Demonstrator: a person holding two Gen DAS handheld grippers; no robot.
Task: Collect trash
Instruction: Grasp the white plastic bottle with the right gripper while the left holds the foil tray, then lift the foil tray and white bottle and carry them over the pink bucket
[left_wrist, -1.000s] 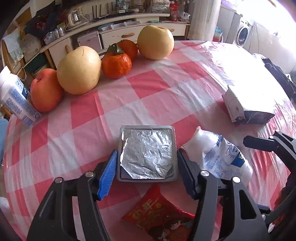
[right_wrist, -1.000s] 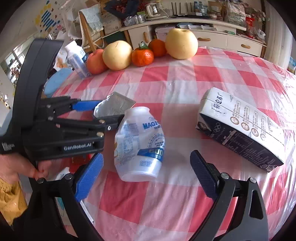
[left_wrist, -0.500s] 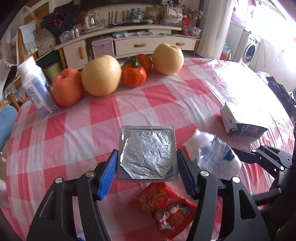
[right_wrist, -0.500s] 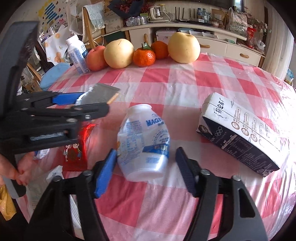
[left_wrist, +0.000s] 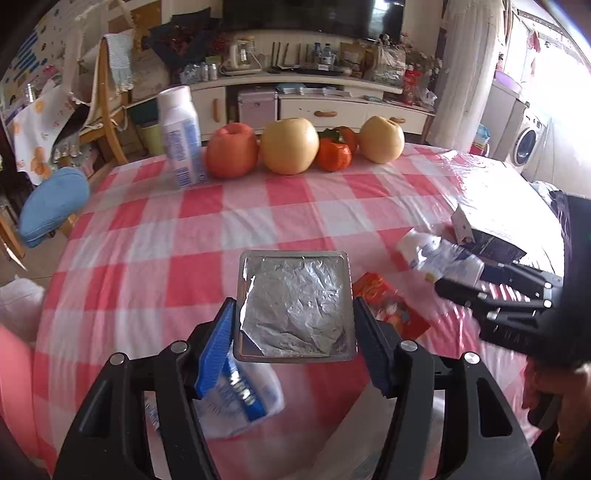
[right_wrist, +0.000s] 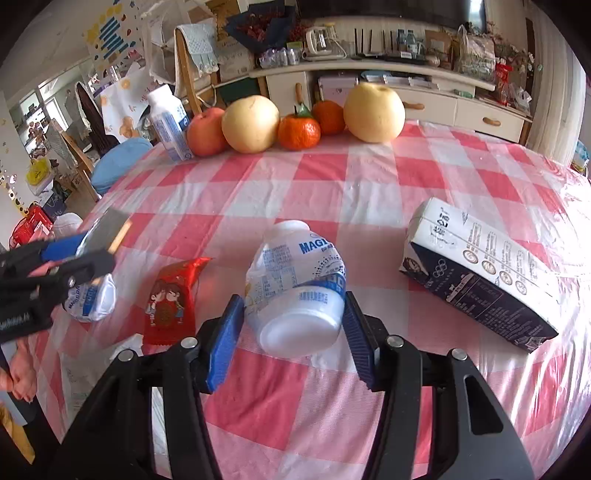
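Trash on the table: right gripper clamps a crushed bottle; left gripper grips a foil tray, hiding a blurred wrapper beneath.

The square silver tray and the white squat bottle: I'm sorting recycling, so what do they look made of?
The square silver tray in the left claw looks like thin aluminium foil: its shiny lid is crinkled and one edge is peeled. The white squat bottle in the right claw looks like thin, matt plastic with a printed blue label; its wall is dented.
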